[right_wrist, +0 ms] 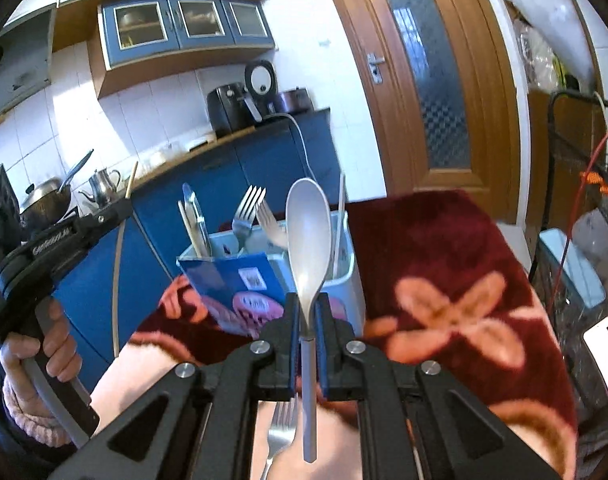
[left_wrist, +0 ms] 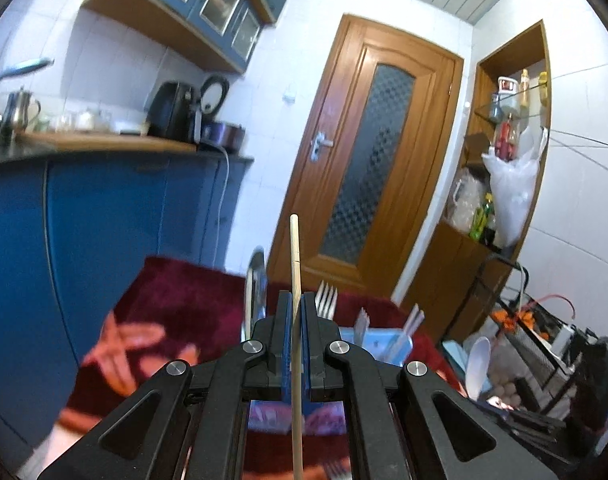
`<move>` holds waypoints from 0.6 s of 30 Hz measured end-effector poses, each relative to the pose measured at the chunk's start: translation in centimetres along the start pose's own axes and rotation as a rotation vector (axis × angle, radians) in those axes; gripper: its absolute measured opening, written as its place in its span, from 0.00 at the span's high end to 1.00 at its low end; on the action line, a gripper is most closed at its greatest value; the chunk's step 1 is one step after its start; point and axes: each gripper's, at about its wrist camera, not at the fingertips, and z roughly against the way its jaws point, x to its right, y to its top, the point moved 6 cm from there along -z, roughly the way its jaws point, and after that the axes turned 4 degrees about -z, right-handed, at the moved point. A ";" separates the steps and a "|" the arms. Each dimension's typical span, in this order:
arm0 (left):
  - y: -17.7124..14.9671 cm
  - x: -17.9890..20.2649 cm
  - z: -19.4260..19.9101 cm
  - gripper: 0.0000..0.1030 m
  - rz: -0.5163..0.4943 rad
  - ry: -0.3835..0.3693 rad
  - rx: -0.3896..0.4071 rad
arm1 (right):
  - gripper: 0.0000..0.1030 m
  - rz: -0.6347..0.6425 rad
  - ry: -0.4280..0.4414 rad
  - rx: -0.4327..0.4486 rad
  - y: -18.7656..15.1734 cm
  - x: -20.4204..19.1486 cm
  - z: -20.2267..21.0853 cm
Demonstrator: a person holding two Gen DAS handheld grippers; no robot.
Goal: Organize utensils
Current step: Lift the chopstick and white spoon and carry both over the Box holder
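Note:
My left gripper [left_wrist: 296, 300] is shut on a thin wooden chopstick [left_wrist: 295, 256] that sticks up past the fingertips and runs down under the jaws. My right gripper [right_wrist: 308, 300] is shut on the neck of a metal spoon [right_wrist: 309, 236], bowl up, handle hanging below. Ahead of it stands a white utensil holder [right_wrist: 354, 276] with a blue card front, holding forks [right_wrist: 246, 212], a knife and chopsticks. The same holder [left_wrist: 378, 340] shows in the left wrist view behind the fingers. A fork [right_wrist: 280, 436] lies on the cloth under the right gripper. The left gripper [right_wrist: 104, 212] and a hand [right_wrist: 44, 352] on its grip appear at the left.
A dark red cloth with orange flowers [right_wrist: 456, 312] covers the table. Blue cabinets [left_wrist: 124, 220] and a counter with a kettle and appliances stand behind. A wooden door [left_wrist: 368, 152] is at the back. A metal plate [left_wrist: 256, 292] stands on edge. Cluttered boxes and a wire rack [left_wrist: 544, 352] sit right.

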 end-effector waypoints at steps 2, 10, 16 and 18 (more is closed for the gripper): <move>1.0 -0.1 -0.5 0.96 0.001 0.016 0.028 | 0.91 -0.003 0.012 0.021 0.5 0.0 -0.1; 4.9 -0.7 -2.4 0.96 0.035 0.068 0.159 | 0.91 0.019 0.005 0.096 2.8 0.1 -0.3; 5.7 -0.7 -3.7 0.96 0.016 0.127 0.259 | 0.91 0.029 0.005 0.134 4.4 0.2 -1.2; 5.8 -0.9 -4.5 0.96 0.028 0.143 0.279 | 0.91 0.027 0.009 0.145 4.8 0.3 -1.6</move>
